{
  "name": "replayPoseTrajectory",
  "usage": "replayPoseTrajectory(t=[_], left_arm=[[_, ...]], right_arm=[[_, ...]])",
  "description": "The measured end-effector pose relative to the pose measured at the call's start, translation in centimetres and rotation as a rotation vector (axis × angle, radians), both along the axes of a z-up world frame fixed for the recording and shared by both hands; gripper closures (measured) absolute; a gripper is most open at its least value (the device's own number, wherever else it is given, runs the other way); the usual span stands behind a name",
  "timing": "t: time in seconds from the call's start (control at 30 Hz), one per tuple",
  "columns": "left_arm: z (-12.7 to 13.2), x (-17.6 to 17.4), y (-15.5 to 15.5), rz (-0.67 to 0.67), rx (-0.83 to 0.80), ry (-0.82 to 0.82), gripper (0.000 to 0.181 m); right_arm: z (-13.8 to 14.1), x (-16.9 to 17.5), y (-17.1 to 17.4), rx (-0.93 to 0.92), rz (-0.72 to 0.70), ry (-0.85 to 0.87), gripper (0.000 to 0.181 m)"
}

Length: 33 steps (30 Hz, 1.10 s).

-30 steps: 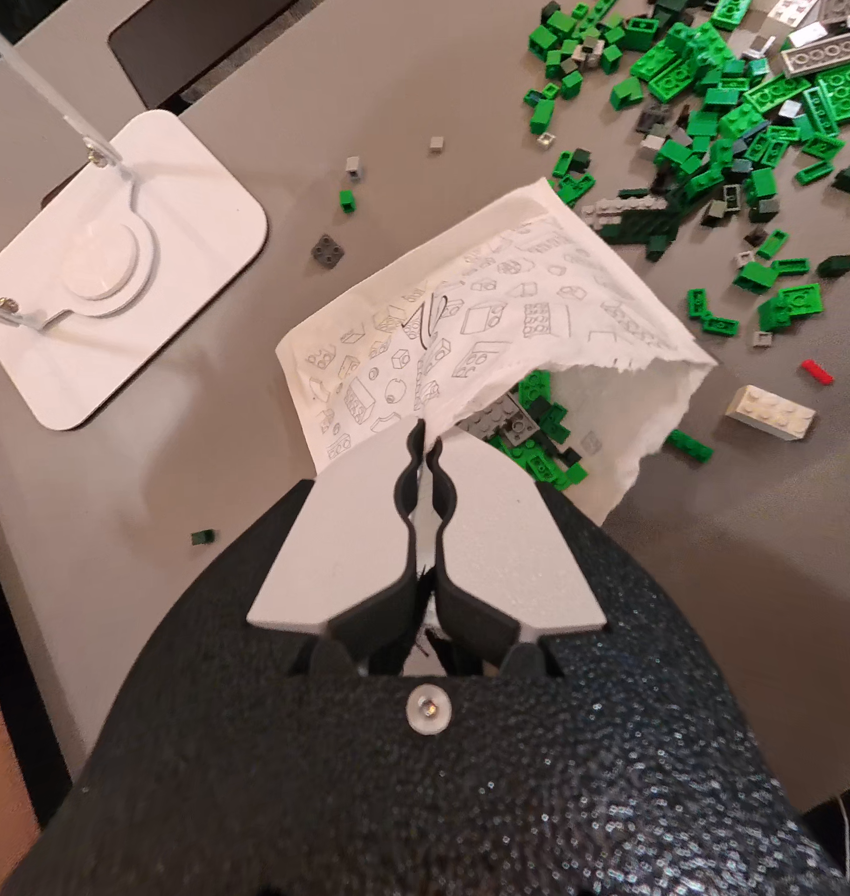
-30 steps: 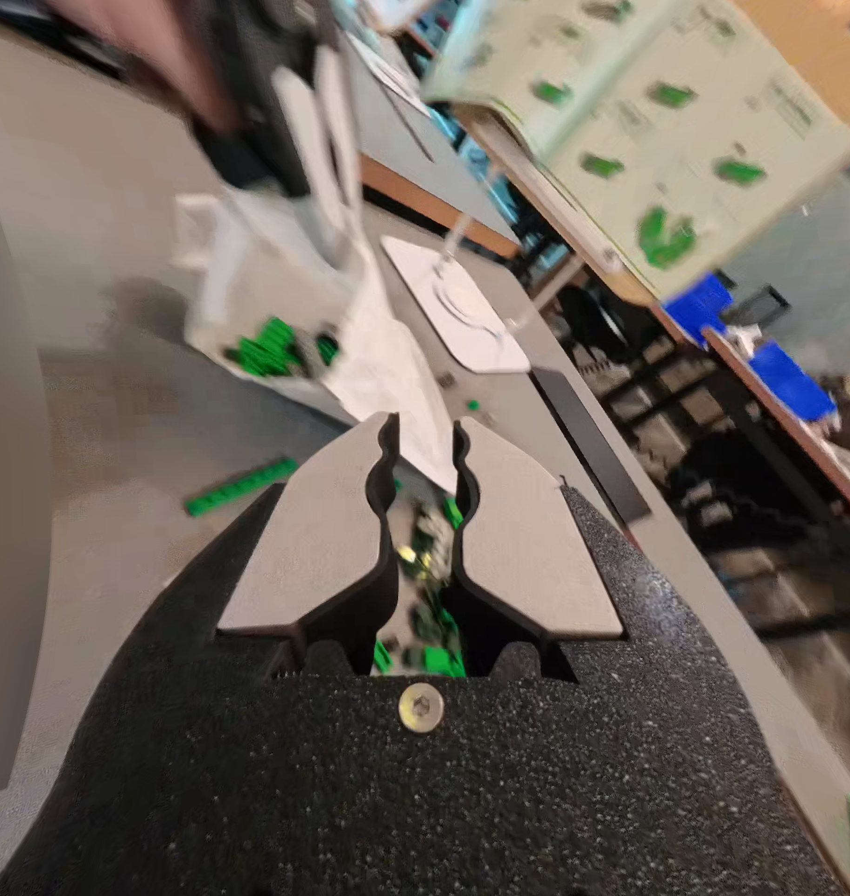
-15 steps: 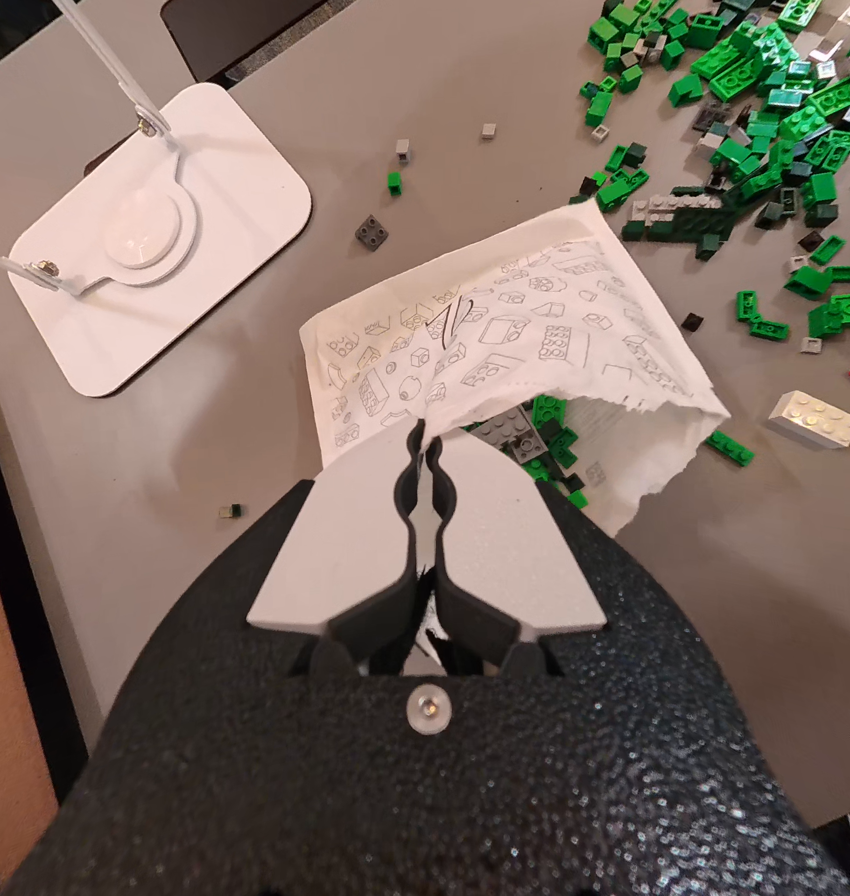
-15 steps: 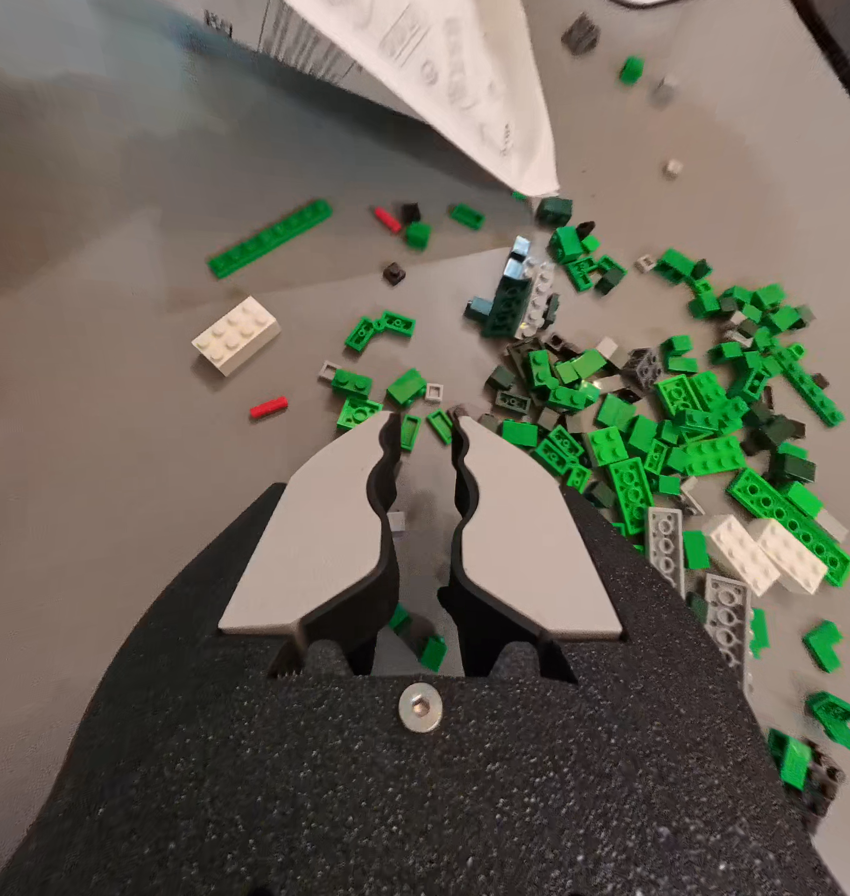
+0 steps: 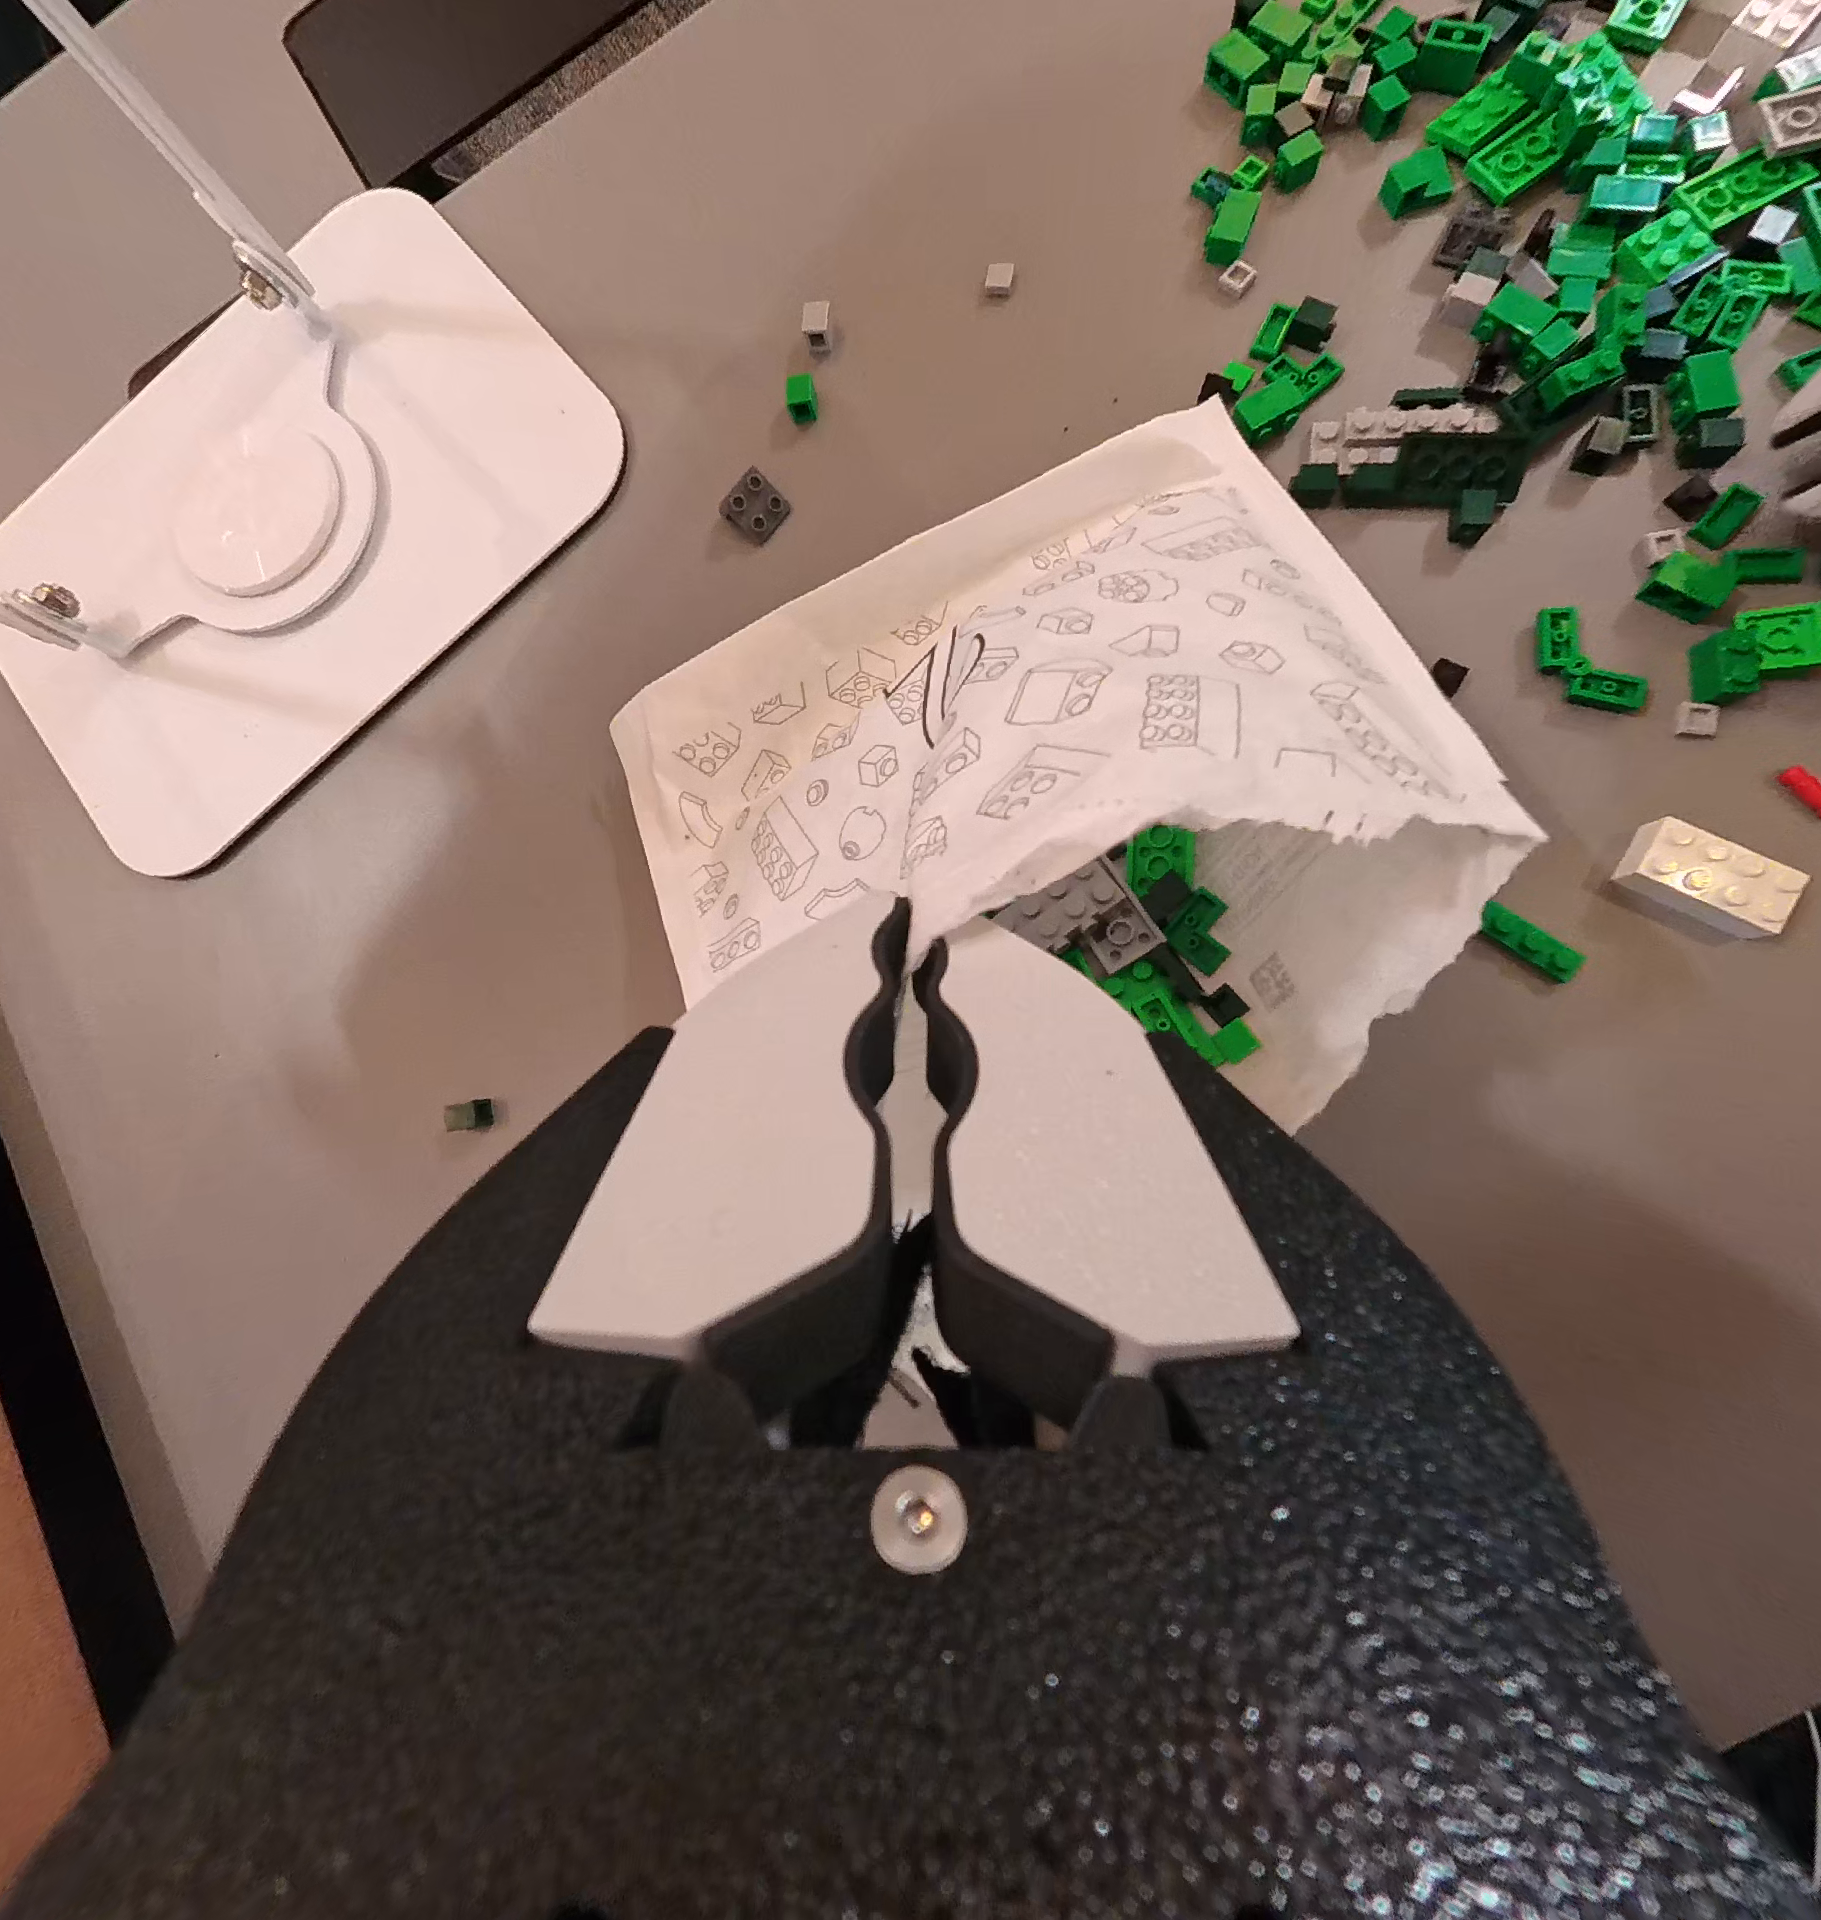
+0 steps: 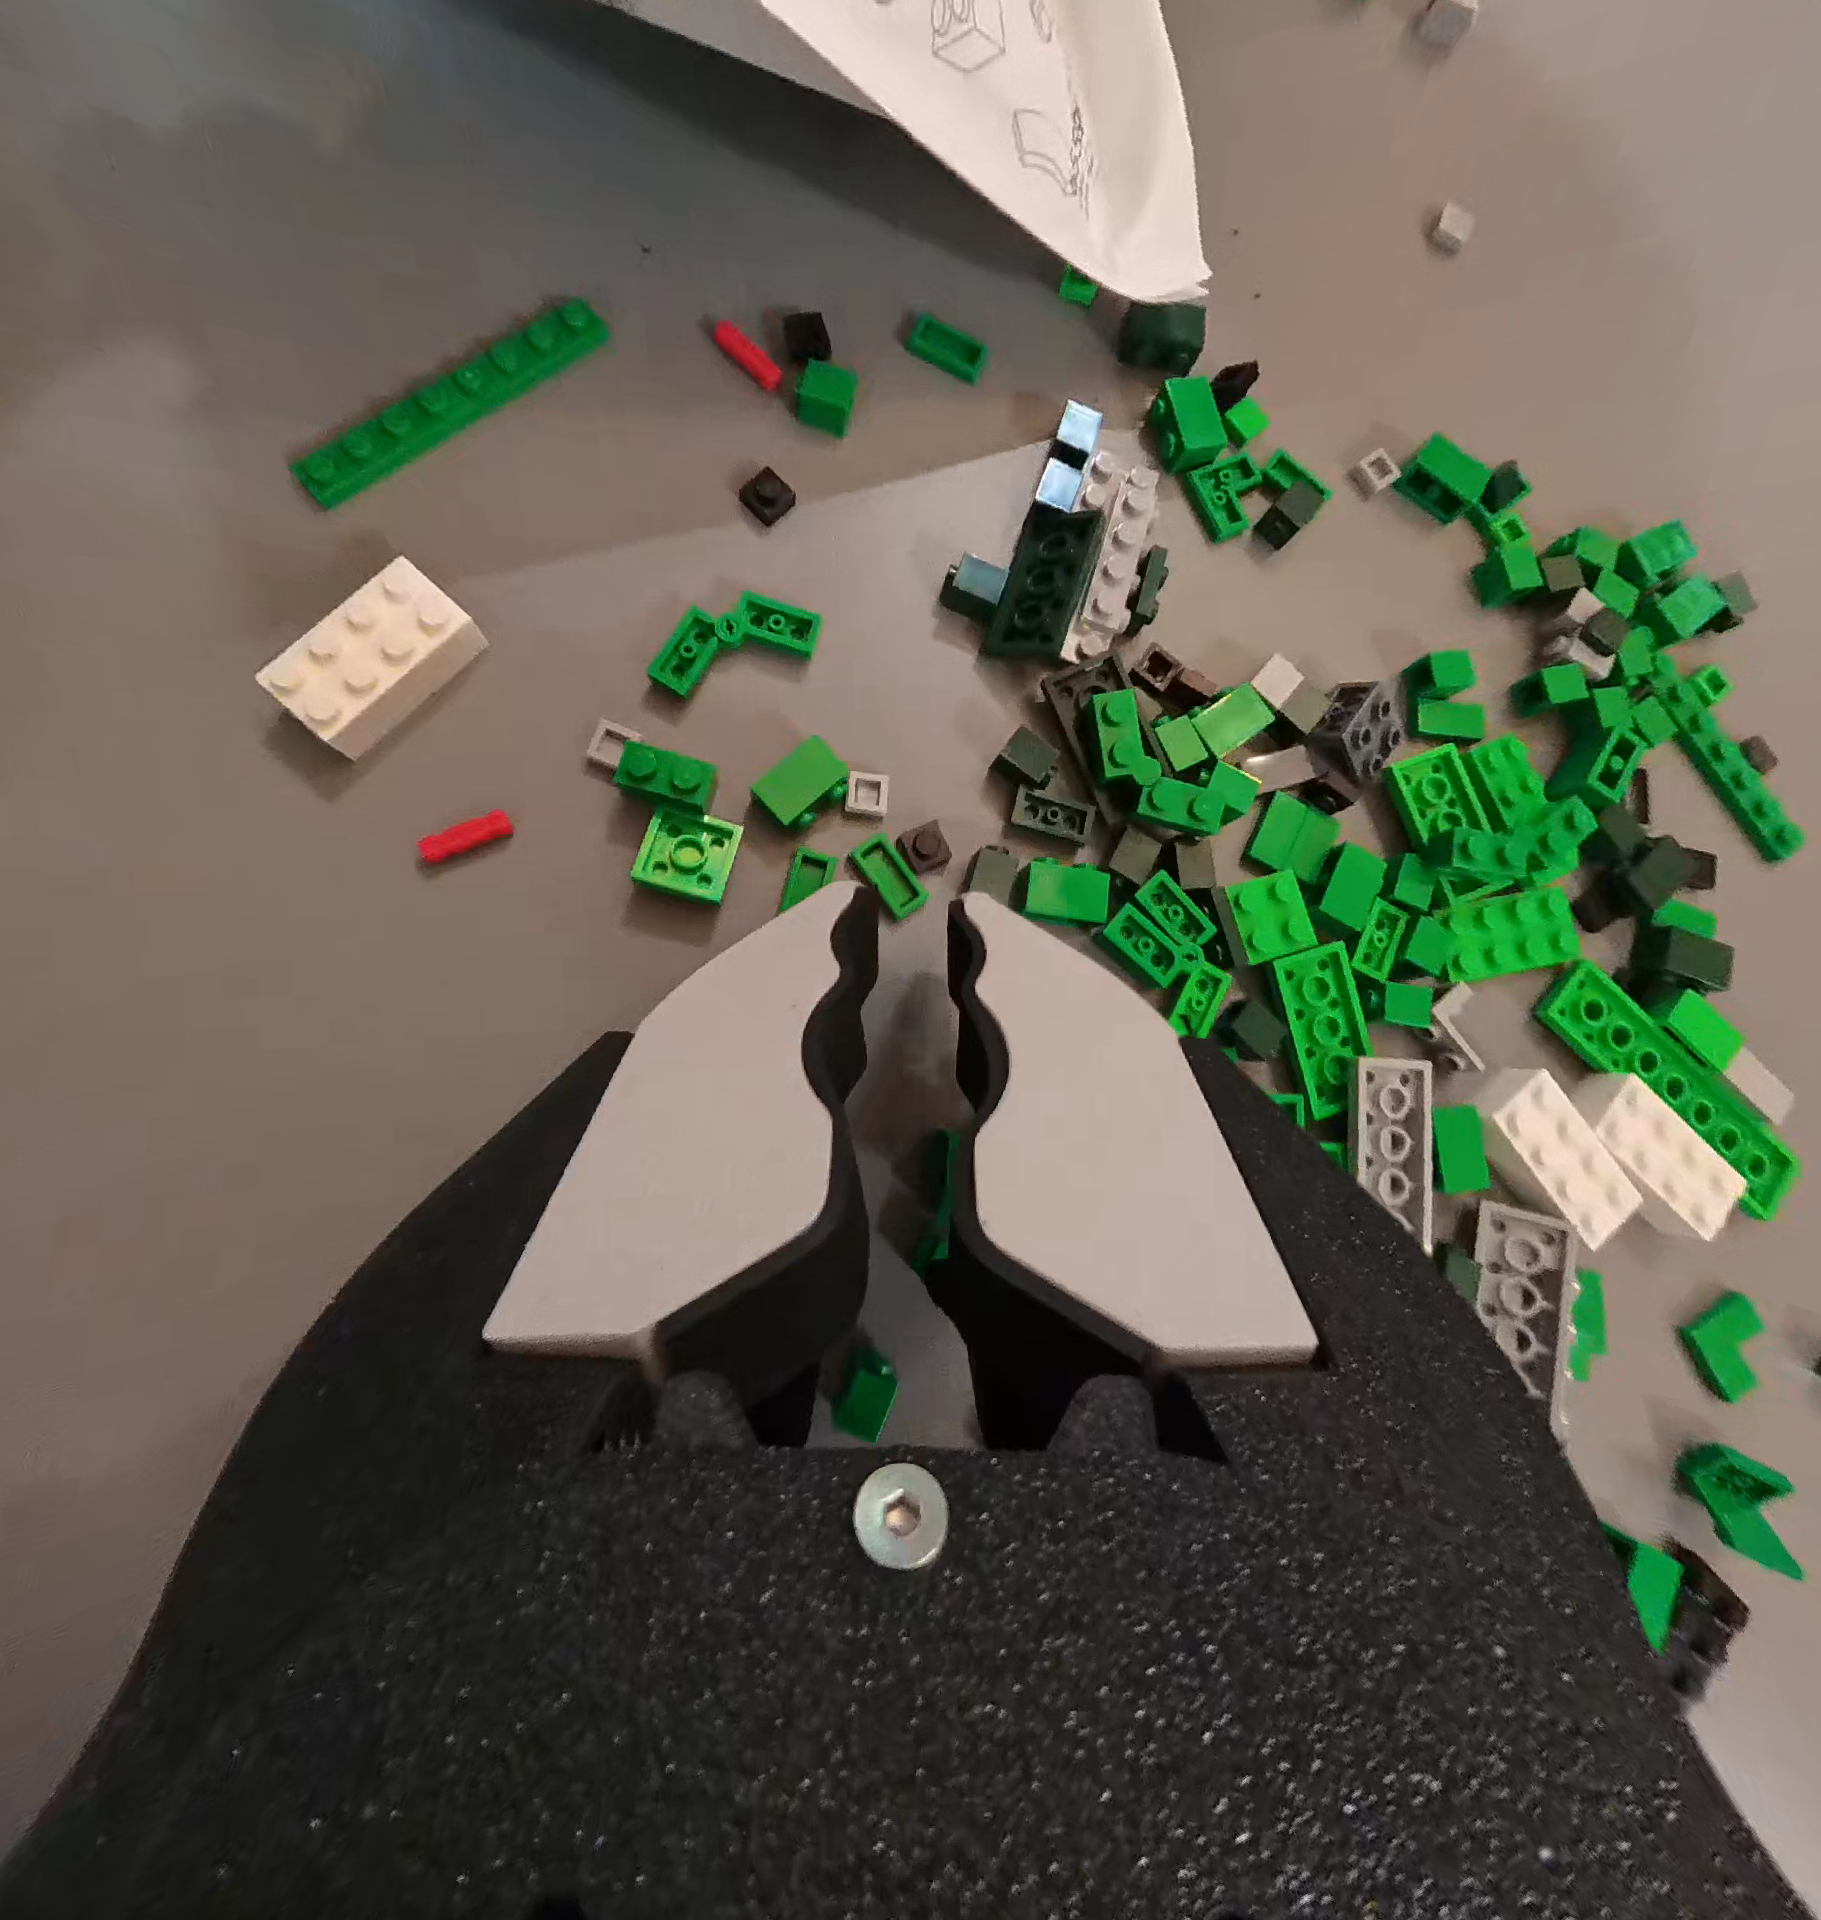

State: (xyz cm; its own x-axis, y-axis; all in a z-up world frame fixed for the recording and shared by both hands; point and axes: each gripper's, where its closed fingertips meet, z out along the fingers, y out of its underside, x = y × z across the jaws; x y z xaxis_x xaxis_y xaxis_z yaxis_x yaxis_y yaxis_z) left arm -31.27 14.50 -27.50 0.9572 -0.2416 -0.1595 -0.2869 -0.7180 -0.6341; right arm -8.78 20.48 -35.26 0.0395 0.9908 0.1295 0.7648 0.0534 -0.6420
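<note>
My left gripper (image 5: 911,930) is shut on the torn top edge of a white paper bag (image 5: 1072,707) printed with brick drawings and holds its mouth up off the grey table (image 5: 885,187). Green and grey bricks (image 5: 1155,956) lie inside the bag. My right gripper (image 6: 911,909) is slightly open and empty, low over the near edge of a loose pile of green, grey and white bricks (image 6: 1405,831). Small green plates (image 6: 885,873) lie just ahead of its tips. A corner of the bag (image 6: 1072,135) shows at the top of the right wrist view.
A white stand base (image 5: 262,582) with clear rods sits at the far left of the table. A white 2x4 brick (image 6: 371,655), a long green plate (image 6: 449,400) and two red pieces (image 6: 464,836) lie left of the pile. The table edge (image 5: 106,1299) runs along the left. Left tips to right tips: about 25 cm.
My right gripper swung down from facing across the room to just above the brick pile, then moved closer to it. My left gripper kept its hold on the bag and shifted only slightly.
</note>
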Motion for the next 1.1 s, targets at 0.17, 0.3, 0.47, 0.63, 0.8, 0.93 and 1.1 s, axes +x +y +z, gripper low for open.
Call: replayPoseTrajectory(t=[0.17, 0.3, 0.47, 0.63, 0.8, 0.93, 1.1], left_arm=[[0.2, 0.1, -0.1, -0.008, 0.004, -0.001, 0.181], [0.1, 0.2, -0.1, -0.013, -0.001, -0.007, 0.181], [0.1, 0.3, -0.1, -0.017, -0.002, -0.010, 0.181], [0.2, 0.8, 0.0, -0.023, 0.002, -0.009, 0.181], [0.4, 1.6, 0.1, -0.042, 0.009, -0.004, 0.181], [0.4, 2.0, 0.1, -0.054, 0.010, -0.004, 0.181], [0.4, 2.2, 0.0, -0.060, 0.009, -0.002, 0.181]], right_arm=[[-0.7, -0.6, -0.5, -0.081, 0.043, -0.023, 0.162], [-0.9, -0.6, -0.8, -0.083, 0.058, -0.039, 0.164], [-0.9, -0.4, -0.5, -0.030, 0.065, -0.056, 0.175], [3.9, -2.8, -1.9, 0.073, 0.112, 0.126, 0.175], [9.6, -10.4, -8.0, 0.275, 0.289, 0.333, 0.175], [7.8, -13.9, -9.1, 0.480, 0.302, 0.217, 0.172], [7.8, -13.3, -9.5, 0.438, 0.314, 0.228, 0.163]])
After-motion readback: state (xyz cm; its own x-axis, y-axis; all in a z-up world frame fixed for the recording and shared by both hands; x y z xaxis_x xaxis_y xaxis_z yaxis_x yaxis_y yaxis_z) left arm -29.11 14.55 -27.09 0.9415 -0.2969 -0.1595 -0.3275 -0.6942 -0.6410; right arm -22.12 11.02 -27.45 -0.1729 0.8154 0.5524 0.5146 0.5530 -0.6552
